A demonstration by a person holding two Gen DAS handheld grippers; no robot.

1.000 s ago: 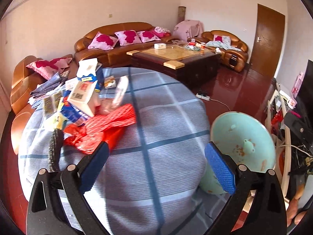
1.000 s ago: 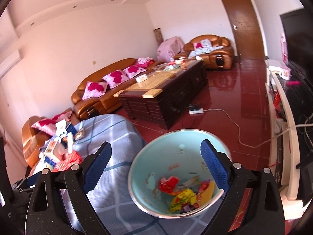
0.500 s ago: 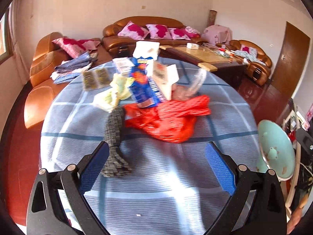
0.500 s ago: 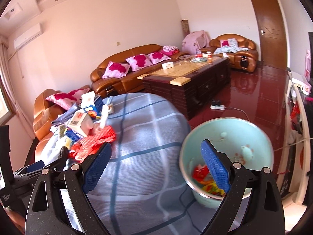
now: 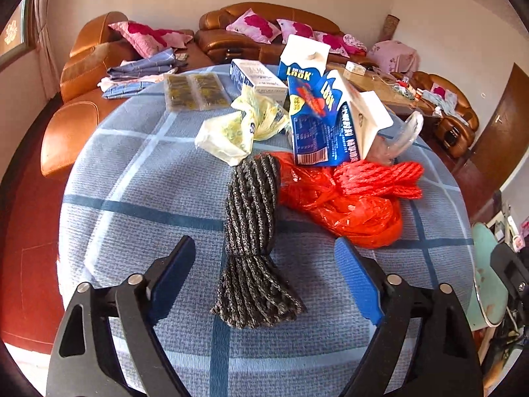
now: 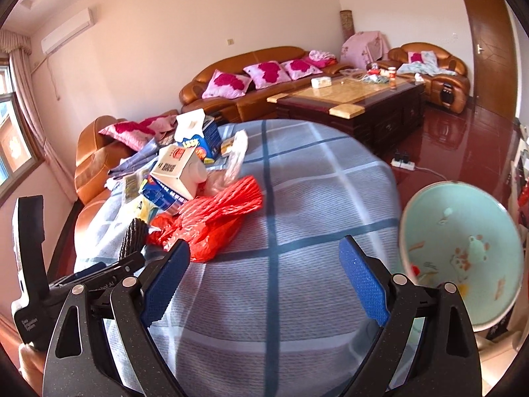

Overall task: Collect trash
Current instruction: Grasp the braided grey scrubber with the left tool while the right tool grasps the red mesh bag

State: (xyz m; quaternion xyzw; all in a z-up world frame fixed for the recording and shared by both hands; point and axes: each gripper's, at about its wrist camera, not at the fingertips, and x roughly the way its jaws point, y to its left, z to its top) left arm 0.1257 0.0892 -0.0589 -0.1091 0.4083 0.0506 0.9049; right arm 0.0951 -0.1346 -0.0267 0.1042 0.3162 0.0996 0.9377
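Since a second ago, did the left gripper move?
Yes. The left gripper swung from the bin side toward the trash pile, now straddling the grey knit bundle, jaws closing.

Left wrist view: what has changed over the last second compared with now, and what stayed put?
The left gripper has swung from the bin side over to the trash pile and come down over the grey knitted bundle. Its jaws have just been closing, the bundle between them but not yet pinched. The right gripper turned the same way, empty and open. The red bag, cartons and bin lie unmoved.
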